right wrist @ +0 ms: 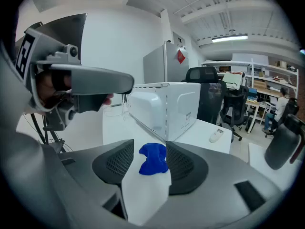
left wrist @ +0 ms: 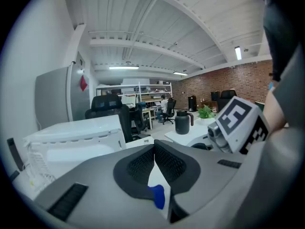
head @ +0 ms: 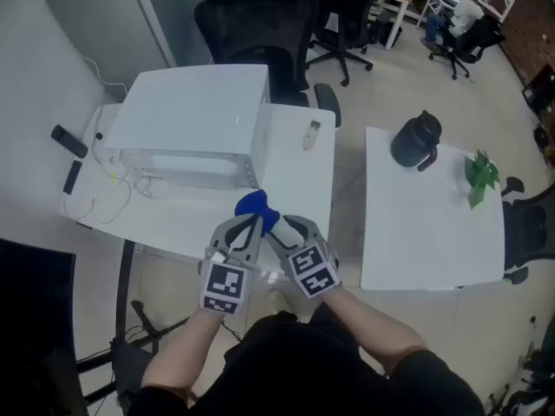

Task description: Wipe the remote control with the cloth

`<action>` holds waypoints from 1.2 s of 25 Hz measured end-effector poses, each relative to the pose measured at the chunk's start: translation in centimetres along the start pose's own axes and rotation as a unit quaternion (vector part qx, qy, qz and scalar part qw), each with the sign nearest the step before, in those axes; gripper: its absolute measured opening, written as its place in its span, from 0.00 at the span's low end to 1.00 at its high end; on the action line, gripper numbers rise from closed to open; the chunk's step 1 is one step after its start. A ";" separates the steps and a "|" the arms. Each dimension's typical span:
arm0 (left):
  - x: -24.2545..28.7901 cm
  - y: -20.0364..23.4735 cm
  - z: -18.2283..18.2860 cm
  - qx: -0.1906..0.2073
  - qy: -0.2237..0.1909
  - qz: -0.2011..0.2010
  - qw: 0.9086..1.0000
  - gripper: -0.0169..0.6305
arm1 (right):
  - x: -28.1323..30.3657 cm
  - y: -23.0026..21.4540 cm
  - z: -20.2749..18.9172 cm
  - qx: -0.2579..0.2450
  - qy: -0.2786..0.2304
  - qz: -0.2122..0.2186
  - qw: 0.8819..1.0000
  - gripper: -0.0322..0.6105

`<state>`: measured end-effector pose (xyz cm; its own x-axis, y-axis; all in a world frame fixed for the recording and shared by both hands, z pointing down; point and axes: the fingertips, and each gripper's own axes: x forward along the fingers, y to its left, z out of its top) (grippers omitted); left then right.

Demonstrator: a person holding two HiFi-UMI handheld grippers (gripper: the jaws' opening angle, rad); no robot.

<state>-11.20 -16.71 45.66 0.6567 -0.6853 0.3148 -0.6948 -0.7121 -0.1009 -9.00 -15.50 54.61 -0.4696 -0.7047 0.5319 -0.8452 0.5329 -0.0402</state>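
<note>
A crumpled blue cloth point(head: 253, 204) lies on the white table point(head: 299, 189), near its front edge. The small white remote control point(head: 311, 134) rests farther back, to the right of a big white appliance; it also shows in the right gripper view as the remote point(right wrist: 217, 136). My left gripper point(head: 251, 224) sits just behind the cloth's near side, its jaws shut together point(left wrist: 154, 168), with a scrap of blue cloth point(left wrist: 158, 196) showing below the pads. My right gripper point(head: 276, 227) is open point(right wrist: 150, 163), and the cloth point(right wrist: 153, 158) lies between and just beyond its pads, untouched by the left pad.
The white box-shaped appliance point(head: 195, 120) takes up the table's left half, with cables and black items point(head: 68, 141) beside it. A second white table point(head: 434, 241) on the right carries a black jug point(head: 416, 139) and a green plant point(head: 479, 176). Black office chairs point(head: 260, 24) stand behind.
</note>
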 end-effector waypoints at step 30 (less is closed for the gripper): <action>42.2 4.7 -13.3 -0.039 0.239 0.060 0.968 0.44 | -4.1 -19.0 -7.8 0.102 0.029 0.049 0.993 0.38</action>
<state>9.32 -46.97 71.00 0.3715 -0.6003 0.7082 -0.7898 -0.6053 -0.0988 10.96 -19.11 59.82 -0.5410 -0.6228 0.5652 -0.8335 0.4869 -0.2613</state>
